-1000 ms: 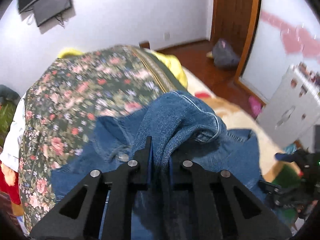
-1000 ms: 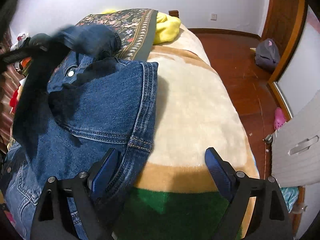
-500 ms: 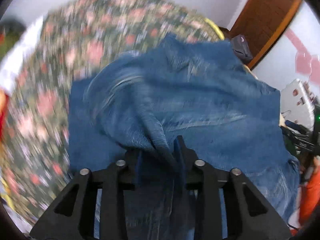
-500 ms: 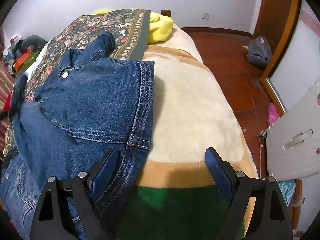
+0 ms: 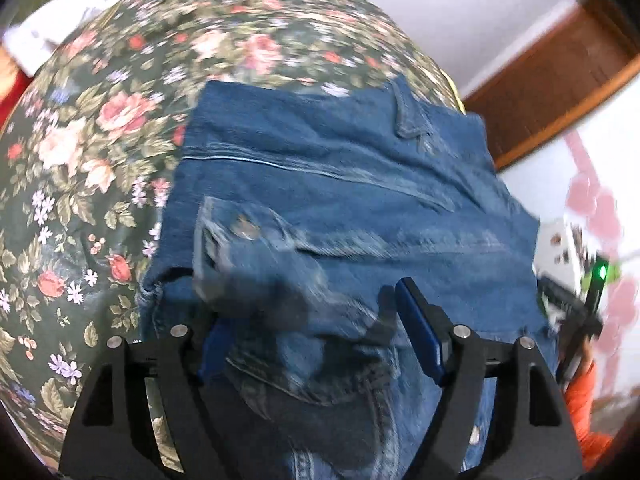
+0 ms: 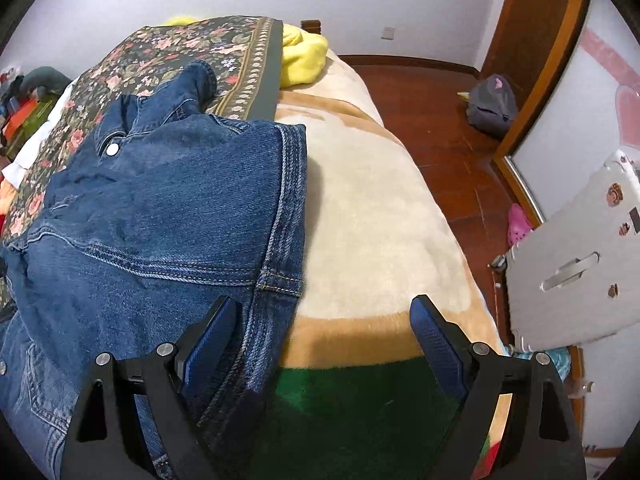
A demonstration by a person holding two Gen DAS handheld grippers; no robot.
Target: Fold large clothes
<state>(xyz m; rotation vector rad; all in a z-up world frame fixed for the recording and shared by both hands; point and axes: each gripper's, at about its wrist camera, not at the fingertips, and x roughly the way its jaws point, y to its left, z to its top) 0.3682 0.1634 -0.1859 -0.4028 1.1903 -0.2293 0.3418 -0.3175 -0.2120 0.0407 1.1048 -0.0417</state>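
A blue denim jacket (image 5: 340, 200) lies spread on the bed, partly over a floral blanket (image 5: 100, 140). My left gripper (image 5: 316, 340) points down at it. Its jaws are opening, and a bunched denim fold lies loose between them, covering the left pad. The right pad (image 5: 420, 332) stands clear of the cloth. In the right wrist view the jacket (image 6: 160, 220) fills the left side, with a sleeve cuff (image 6: 200, 80) resting on the floral blanket (image 6: 160, 44). My right gripper (image 6: 324, 336) is open over the jacket's hem edge and holds nothing.
A cream and green fleece blanket (image 6: 380, 220) covers the right half of the bed. A yellow cloth (image 6: 304, 56) lies at the far end. Beyond the bed's right edge are a wooden floor, a grey bag (image 6: 492, 104) and a white cabinet (image 6: 580, 264).
The left gripper swept the held sleeve across and down onto the jacket, then its jaws parted and let the denim go. The right gripper stayed put and open.
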